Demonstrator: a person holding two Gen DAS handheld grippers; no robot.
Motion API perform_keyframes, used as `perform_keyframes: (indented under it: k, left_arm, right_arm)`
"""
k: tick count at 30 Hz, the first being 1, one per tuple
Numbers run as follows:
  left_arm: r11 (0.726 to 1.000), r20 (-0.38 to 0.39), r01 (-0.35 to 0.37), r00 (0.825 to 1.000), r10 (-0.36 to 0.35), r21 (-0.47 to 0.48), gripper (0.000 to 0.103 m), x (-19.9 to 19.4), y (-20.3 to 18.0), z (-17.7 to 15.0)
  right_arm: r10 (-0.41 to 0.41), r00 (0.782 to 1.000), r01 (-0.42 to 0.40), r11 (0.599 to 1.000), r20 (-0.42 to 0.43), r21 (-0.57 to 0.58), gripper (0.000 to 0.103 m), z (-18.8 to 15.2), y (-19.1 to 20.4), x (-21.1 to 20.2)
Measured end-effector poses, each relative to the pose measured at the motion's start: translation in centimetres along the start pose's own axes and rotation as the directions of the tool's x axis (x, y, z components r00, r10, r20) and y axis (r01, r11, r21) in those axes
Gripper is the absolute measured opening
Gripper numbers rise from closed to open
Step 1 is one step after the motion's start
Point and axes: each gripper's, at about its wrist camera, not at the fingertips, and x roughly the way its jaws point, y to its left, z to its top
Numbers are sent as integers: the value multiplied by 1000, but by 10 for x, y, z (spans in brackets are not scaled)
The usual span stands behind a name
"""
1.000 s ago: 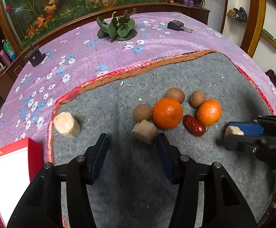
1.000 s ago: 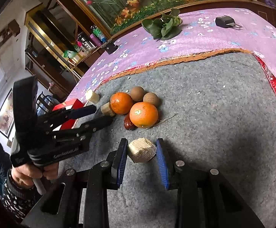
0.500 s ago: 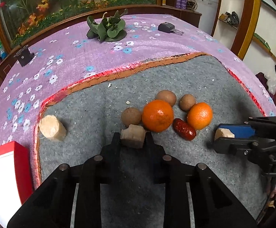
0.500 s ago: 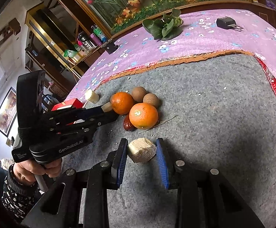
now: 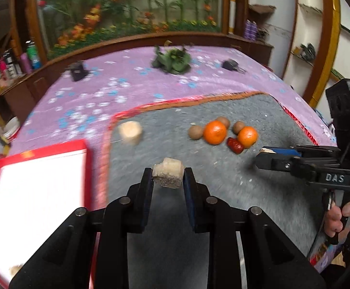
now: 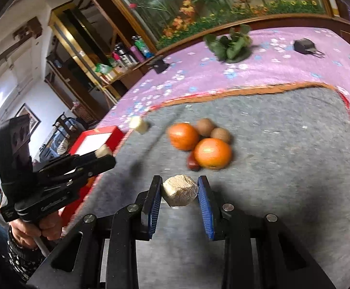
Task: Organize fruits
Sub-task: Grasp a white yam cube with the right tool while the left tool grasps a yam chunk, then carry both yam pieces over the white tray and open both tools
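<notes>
Holding a pale chunk [image 5: 168, 172] in my left gripper [image 5: 167, 180] and another chunk [image 6: 180, 190] in my right gripper [image 6: 180, 192], both lifted above the grey mat [image 5: 223, 183], I judge sorting barely begun: oranges [image 5: 215, 132], brown fruits [image 5: 195, 132], one loose chunk [image 5: 129, 132] remain.

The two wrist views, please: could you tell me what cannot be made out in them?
- Red tray, left view: glare whitens its inside; the bottom edge cuts it off.
- Date, right view: mostly behind the near orange, and blurred.
- Third brown fruit, right view: hidden behind the far orange.
- Plant, left view: motion blur smears it.
- Right gripper, left view: its chunk is only a sliver past the fingers.
</notes>
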Motion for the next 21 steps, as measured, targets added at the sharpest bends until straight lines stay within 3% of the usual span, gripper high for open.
perform_keyframes:
  k: [8,13,21]
  left_arm:
    - [985,25,-115,993,119,-128,22,-41,54,-31]
    - [971,31,-149,987,158,-185,22,-54,82,-49]
    - [932,14,-236,968,249,-275,22,-60,126,-71]
  right_arm:
    - [95,994,-101,986,-51,-130,30,2,80,41]
    - [144,986,-157,970,-80,-184,30,3,129,71]
    - [190,974,-216,941,-122,-259,30,4,196,115]
